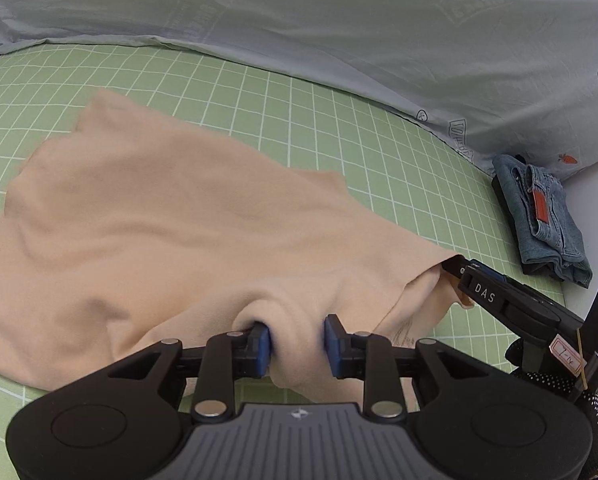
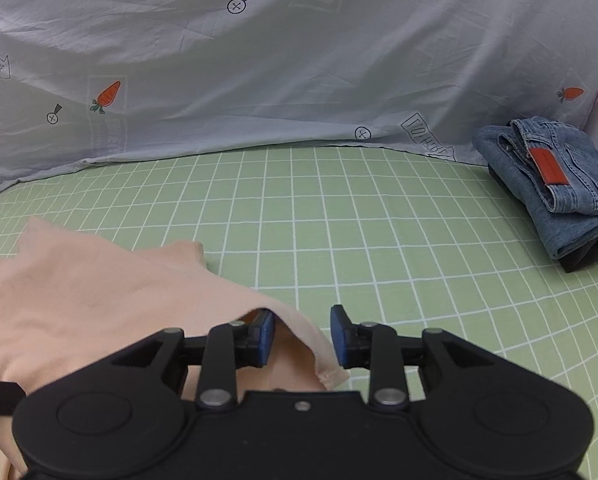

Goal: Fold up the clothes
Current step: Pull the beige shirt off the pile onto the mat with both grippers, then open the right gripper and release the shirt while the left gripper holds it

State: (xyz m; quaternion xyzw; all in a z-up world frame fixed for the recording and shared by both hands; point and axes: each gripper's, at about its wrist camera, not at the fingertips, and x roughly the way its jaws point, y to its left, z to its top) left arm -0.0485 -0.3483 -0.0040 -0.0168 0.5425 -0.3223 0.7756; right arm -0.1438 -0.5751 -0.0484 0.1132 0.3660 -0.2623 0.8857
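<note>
A peach shirt (image 1: 147,216) lies spread on the green checked sheet (image 1: 299,120). My left gripper (image 1: 297,344) has its blue pads apart, with a bunched fold of the shirt's near edge lying between them. My right gripper (image 2: 303,336) is open too; the shirt's right corner (image 2: 299,340) drapes over its left pad and hangs between the jaws. In the left wrist view the right gripper (image 1: 455,268) shows at the right with its finger under the shirt's edge.
Folded blue jeans (image 2: 559,184) with an orange label sit on a dark garment at the sheet's right edge, also in the left wrist view (image 1: 547,216). A pale blue carrot-print duvet (image 2: 299,60) rises along the far side.
</note>
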